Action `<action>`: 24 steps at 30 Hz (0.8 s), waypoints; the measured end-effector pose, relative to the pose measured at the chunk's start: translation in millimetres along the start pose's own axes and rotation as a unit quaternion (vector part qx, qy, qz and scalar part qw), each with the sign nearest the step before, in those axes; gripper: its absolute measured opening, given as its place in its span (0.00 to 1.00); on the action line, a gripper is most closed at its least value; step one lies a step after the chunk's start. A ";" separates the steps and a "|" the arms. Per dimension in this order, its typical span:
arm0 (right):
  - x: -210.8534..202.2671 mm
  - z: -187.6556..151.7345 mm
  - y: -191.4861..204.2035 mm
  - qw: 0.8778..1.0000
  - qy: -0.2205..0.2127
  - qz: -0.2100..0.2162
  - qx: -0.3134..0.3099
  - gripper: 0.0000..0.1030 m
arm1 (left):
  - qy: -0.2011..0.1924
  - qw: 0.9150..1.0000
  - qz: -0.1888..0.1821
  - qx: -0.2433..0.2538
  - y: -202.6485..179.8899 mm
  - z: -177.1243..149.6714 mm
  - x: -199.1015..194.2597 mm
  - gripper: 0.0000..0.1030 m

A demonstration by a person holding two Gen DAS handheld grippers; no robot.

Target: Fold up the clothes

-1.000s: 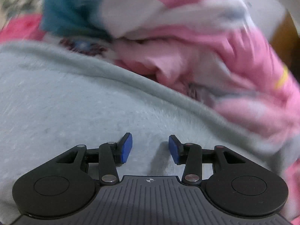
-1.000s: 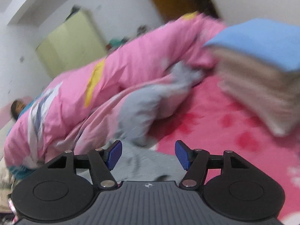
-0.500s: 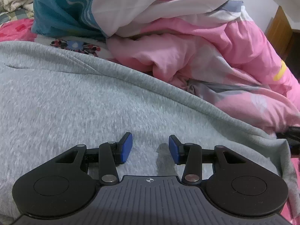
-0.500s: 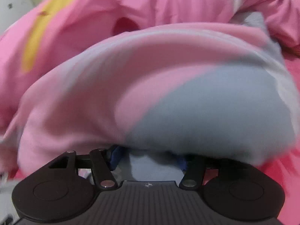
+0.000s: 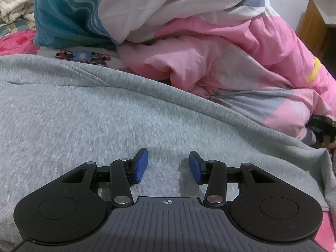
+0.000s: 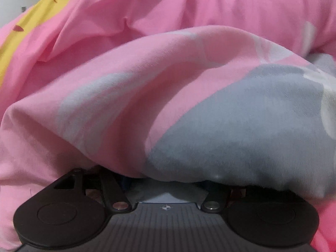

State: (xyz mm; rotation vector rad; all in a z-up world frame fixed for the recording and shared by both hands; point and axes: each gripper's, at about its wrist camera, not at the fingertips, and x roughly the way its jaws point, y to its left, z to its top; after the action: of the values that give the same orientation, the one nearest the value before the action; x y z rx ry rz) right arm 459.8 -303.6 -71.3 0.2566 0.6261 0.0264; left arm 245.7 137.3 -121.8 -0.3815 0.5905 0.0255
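A grey fleece garment (image 5: 88, 117) lies spread flat across the bed and fills the left wrist view. My left gripper (image 5: 168, 166) is open and empty, low over the garment's middle, its blue pads (image 5: 141, 166) apart. My right gripper (image 6: 166, 185) is pushed under a fold of the pink and grey quilt (image 6: 189, 96); its fingertips are covered by the fabric, and a little grey cloth (image 6: 168, 192) shows between the arms. In the left wrist view the right gripper (image 5: 322, 134) shows as a dark shape at the garment's far right edge.
A bulky pink, white and teal quilt (image 5: 189, 31) is heaped behind the grey garment. A pink flowered bedsheet (image 5: 14, 42) shows at the far left. A cream blanket (image 5: 14, 4) lies in the top left corner. A brown wooden door (image 5: 313, 29) stands at the far right.
My right gripper has swung down from the open room view and pushed in under the quilt fold, hiding its fingertips. My left gripper has stayed open over the grey garment.
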 end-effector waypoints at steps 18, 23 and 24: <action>-9.1 -69.4 162.1 0.976 0.166 0.092 -0.112 0.67 | 0.001 1.000 -0.007 -0.014 4.0 -0.6 -1.6 0.42; 24.7 -60.7 180.1 0.984 0.144 0.072 -0.075 0.67 | 0.001 1.000 -0.006 -0.013 4.9 -2.5 -0.7 0.42; 29.4 -60.9 183.4 0.985 0.136 0.069 -0.075 0.67 | 0.001 1.000 -0.006 -0.013 5.0 -2.7 -0.8 0.42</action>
State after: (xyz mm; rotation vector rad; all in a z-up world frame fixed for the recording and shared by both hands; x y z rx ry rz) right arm 457.9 -109.1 -90.7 0.1516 0.8729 0.2450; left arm 242.9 141.0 -125.2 -0.4099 0.5896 0.0213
